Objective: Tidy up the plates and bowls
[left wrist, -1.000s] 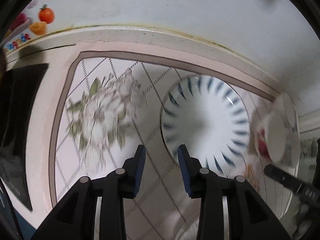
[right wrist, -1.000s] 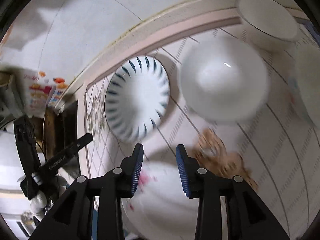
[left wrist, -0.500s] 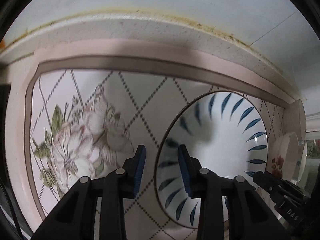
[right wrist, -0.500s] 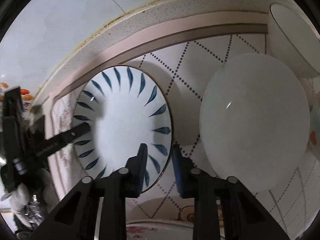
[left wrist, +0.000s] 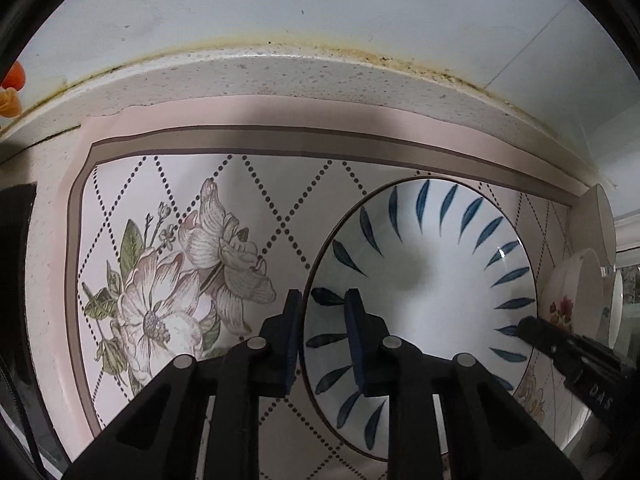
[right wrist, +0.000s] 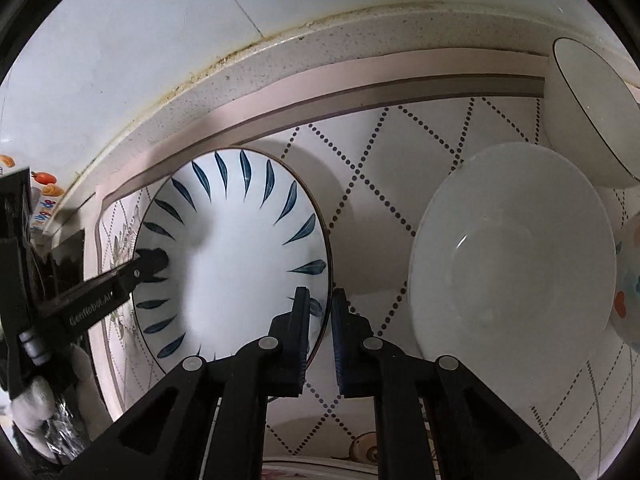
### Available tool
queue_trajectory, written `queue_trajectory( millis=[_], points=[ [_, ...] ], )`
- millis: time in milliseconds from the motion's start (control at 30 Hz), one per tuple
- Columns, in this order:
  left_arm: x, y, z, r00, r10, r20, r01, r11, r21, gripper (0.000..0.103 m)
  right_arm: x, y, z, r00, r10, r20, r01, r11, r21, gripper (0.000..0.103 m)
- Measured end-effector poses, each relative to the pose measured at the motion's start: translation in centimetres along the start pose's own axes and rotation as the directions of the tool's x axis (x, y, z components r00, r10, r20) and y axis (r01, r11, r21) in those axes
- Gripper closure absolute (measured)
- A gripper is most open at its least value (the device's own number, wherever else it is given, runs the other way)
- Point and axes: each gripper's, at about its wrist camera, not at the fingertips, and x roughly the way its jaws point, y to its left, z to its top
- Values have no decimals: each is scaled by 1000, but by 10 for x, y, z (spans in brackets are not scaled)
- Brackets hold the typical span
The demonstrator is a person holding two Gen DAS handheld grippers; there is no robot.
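A white plate with blue leaf marks lies on the patterned mat; it also shows in the right wrist view. My left gripper straddles the plate's left rim, one finger outside and one inside, with a gap still between the pads. My right gripper straddles the plate's right rim and is nearly closed on it. A plain white plate lies to the right of the blue one.
A white bowl stands at the back right by the wall. A flower-printed bowl and another dish edge sit further right. The tiled wall runs along the counter's back edge. Another dish rim shows at the bottom.
Both grippers have moved in onto the blue-leaf plate, left onto its left rim and right onto its right rim. The right jaws have narrowed around the rim.
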Motion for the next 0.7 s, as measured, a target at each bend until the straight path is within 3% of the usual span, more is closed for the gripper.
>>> queue_trajectory(
  millis=[367,700],
  points=[
    [-41,8,-60,999,-3,36,3,1000,-10,85,-20,4,-11,1000,14,18,-14,999,-46,91],
    [-102,-3,-116,997,-31,70,31,1000,1,85,-74,-5,-46,997,45,57,-38,993,-113,91]
  ],
)
